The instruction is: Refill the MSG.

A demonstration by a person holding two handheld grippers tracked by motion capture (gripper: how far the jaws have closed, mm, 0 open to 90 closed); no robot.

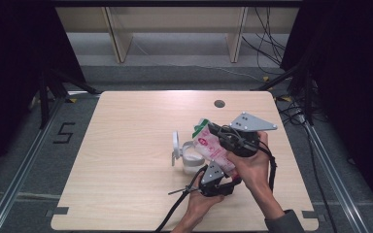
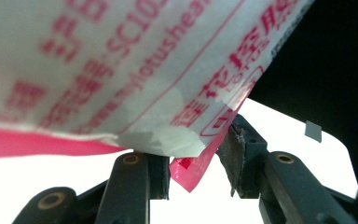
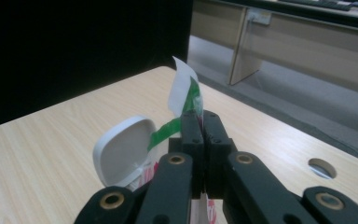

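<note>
Right gripper [image 1: 212,130] is clenched on the green-and-white top edge of a printed plastic pouch [image 1: 212,148]; in the right gripper view its jaws stand pressed together with the thin film [image 3: 186,93] pinched between them and rising above the tips. The pouch is white with red lettering and a red bottom seam. In the high view it hangs tilted above the middle of the wooden worktop [image 1: 126,145], running from the right gripper down toward the left gripper [image 1: 209,178].

Left gripper: jaws released. In the left gripper view the pouch's lower corner [image 2: 189,175] sits in the gap between the two jaws, touching or nearly touching the inner face of the left-hand jaw, while the right-hand jaw stands clear of it. The pads do not press on the film.

A white container [image 1: 190,156] with a hinged lid [image 1: 176,145] standing open rests on the worktop just beside and partly under the pouch. The right gripper view shows the open lid [image 3: 123,156] beside the jaws.

A round cable hole [image 1: 219,103] lies near the far edge of the worktop, well apart from the work.

The person's hands enter from the near edge, one on each gripper.
</note>
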